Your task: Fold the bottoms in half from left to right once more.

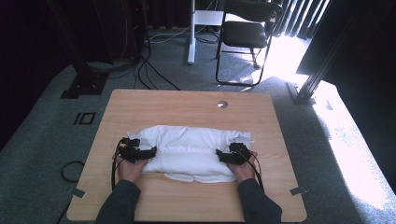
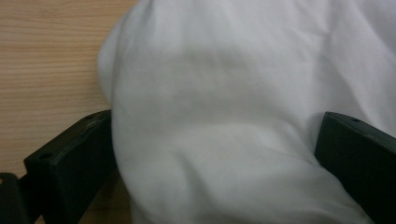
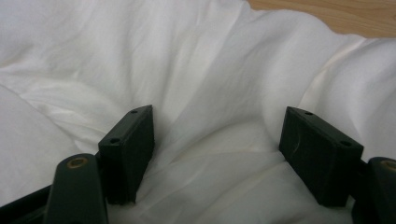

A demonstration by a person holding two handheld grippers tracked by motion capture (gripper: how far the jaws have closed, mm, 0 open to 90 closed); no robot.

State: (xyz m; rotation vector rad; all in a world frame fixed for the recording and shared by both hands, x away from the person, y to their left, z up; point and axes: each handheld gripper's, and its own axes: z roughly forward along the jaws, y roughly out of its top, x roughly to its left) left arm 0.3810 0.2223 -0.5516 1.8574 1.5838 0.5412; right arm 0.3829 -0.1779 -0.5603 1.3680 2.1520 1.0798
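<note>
The white cloth (image 1: 189, 151) lies bunched and rumpled on the bench (image 1: 140, 105). The left hand-held gripper (image 1: 136, 152) and the right hand-held gripper (image 1: 233, 155) both gape released, folds lying loose between their jaws.

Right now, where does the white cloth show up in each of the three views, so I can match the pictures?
High view: the white cloth lies folded across the middle of the table, between the two grippers.
Left gripper view: it covers the centre and right, bulging between the black jaws.
Right gripper view: it spreads over nearly the whole picture, creased between the jaws.
Shared landmark: the light wooden table top beside the cloth.
</note>
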